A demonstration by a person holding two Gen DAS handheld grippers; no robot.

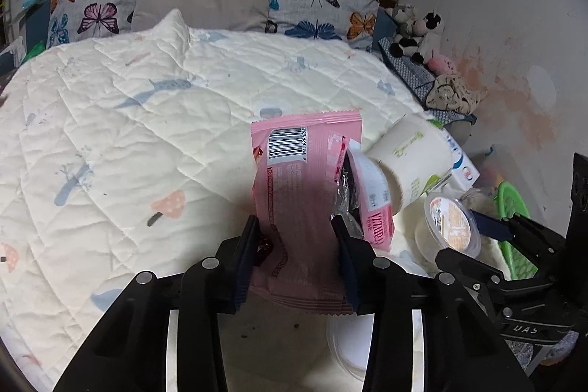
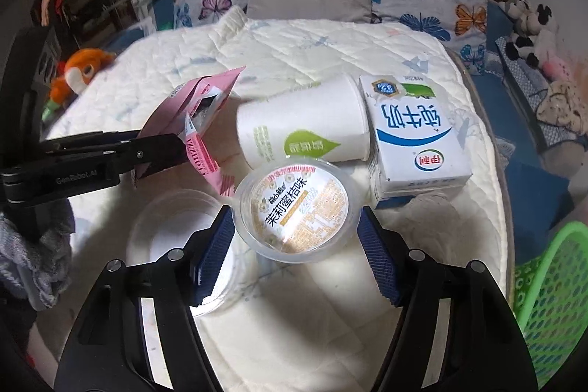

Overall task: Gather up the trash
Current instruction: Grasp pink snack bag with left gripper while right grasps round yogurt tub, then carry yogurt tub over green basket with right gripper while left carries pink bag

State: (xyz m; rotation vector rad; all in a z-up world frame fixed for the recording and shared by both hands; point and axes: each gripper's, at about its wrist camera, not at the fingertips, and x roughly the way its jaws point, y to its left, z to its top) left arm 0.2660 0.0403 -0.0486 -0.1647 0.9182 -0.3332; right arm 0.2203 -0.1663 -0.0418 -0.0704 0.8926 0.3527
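The left gripper's [image 1: 297, 241] fingers [image 1: 245, 245] are clamped on a pink snack wrapper [image 1: 294, 193], one pad on each long edge, the film bowed between them; its barcode end stands out beyond the tips and its crimped end lies back toward the hinge. Just past the right-hand pad a second, torn pink wrapper [image 1: 371, 197] leans against the first.

The right gripper's [image 2: 296, 245] fingers [image 2: 215, 245] stand apart around a clear jelly cup [image 2: 297, 208] with a printed foil lid. Its rim sits close to the pads on both sides, but whether they touch it cannot be told. Beyond the tips a white paper cup [image 2: 301, 123] lies on its side, and to its right, touching it, a milk carton [image 2: 415, 138]. Beside the left-hand finger an empty clear plastic tub [image 2: 172, 230] rests on the quilted bedspread [image 2: 301, 46]. Outside the right-hand finger, low at the frame's edge, is a green mesh basket [image 2: 551, 292].
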